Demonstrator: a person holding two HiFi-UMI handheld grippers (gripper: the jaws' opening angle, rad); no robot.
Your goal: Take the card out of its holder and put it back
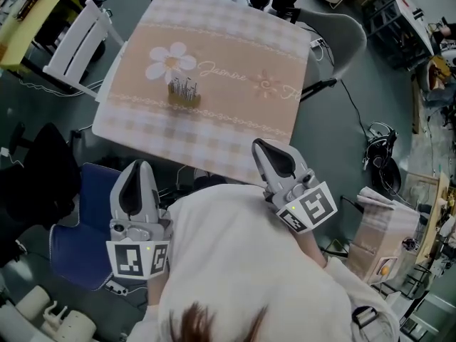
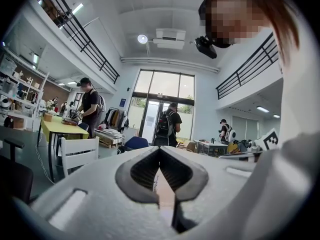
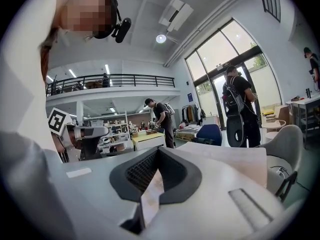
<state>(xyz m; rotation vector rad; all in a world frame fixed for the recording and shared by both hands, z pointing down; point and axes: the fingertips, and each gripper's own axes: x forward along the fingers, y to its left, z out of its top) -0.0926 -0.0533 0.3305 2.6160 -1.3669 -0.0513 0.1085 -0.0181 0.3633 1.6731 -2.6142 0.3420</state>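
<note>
Checked bench (image 1: 235, 130) stands in a tall glazed hall. Holder (image 1: 184, 93) sits mid-bench, well apart from left hand-held gripper (image 1: 140, 165) and right hand-held gripper (image 1: 258, 144). Both are closed, empty.

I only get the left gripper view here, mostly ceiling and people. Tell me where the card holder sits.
Observer: The card holder stands on the flower-print tablecloth, right beside the printed daisy.
Operator: Report the right gripper.
Observer: The right gripper is shut and empty, with its tip at the tablecloth's near edge.
Operator: Now place my left gripper for me.
Observer: The left gripper hangs short of the tablecloth, above a blue chair.
</note>
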